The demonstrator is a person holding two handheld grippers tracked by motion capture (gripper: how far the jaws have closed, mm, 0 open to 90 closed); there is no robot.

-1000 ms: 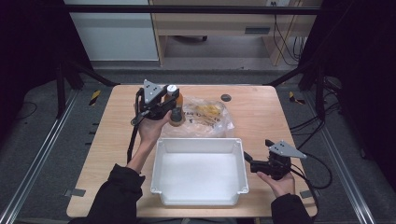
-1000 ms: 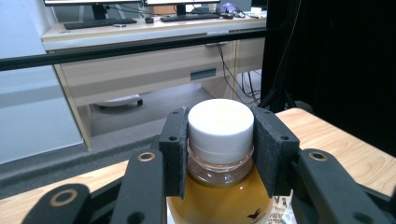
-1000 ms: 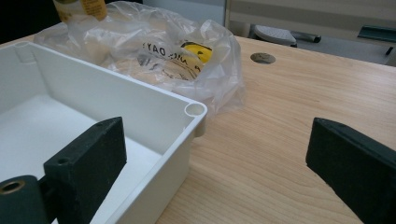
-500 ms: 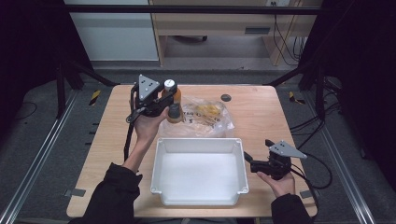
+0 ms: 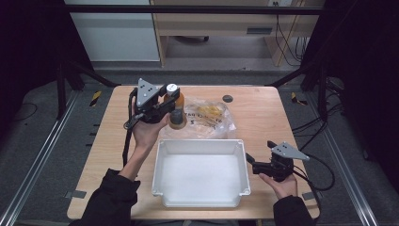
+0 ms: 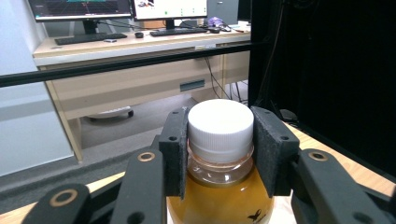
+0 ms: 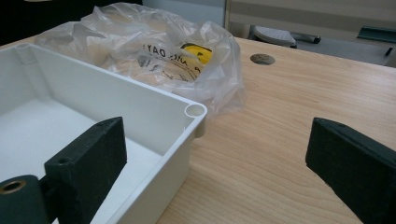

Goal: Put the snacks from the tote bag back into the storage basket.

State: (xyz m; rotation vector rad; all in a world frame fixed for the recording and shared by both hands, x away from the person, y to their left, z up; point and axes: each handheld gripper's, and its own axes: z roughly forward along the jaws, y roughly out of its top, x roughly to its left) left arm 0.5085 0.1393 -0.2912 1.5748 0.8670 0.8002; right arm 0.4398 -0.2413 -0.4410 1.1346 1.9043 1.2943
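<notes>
overhead table (image 5: 263, 117) view, two close jaw-level views

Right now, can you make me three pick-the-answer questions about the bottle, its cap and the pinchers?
1. Where is the bottle?
A. in the white bin
B. held above the table behind the bin
C. on the floor

2. What colour is its cap?
A. white
B. red
C. blue

3. How does the right gripper stand?
A. shut on the bag
B. open
C. shut on the bin

Answers: 1 B, the left gripper holds it behind the white bin; 2 A, the cap shows white; 3 B, its jaws stand apart, gripping nothing.
</notes>
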